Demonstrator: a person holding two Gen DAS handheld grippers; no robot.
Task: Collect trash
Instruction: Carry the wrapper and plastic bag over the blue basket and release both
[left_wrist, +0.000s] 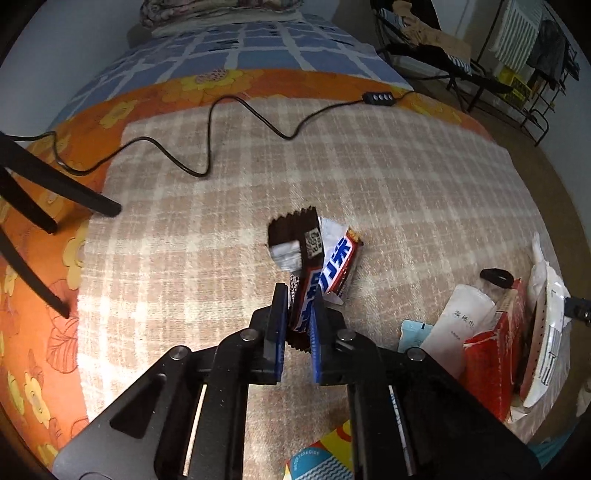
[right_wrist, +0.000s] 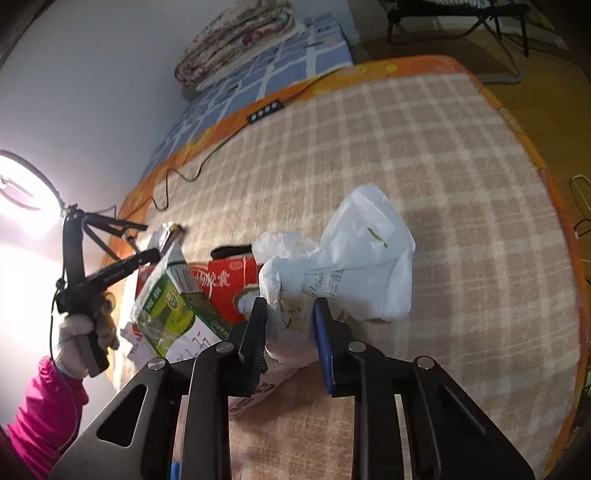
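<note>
A torn brown, red and blue candy bar wrapper (left_wrist: 332, 258) stands up from the checked blanket (left_wrist: 406, 184), and my left gripper (left_wrist: 299, 295) is shut on its lower end. In the right wrist view that left gripper (right_wrist: 147, 254) shows at the left in a gloved hand (right_wrist: 79, 332). My right gripper (right_wrist: 290, 306) is shut on the bunched neck of a white plastic bag (right_wrist: 362, 258) lying on the blanket. Beside the bag are a green carton (right_wrist: 173, 299) and a red box (right_wrist: 229, 280). The red box (left_wrist: 495, 354) and a white packet (left_wrist: 461, 321) also show in the left wrist view.
A black cable (left_wrist: 207, 147) with an inline switch (left_wrist: 376, 98) snakes across the far side of the bed. Black tripod legs (left_wrist: 55, 184) and a bright ring light (right_wrist: 18, 192) stand at the left. A folding chair (right_wrist: 461, 22) and a rack (left_wrist: 524, 55) stand on the floor.
</note>
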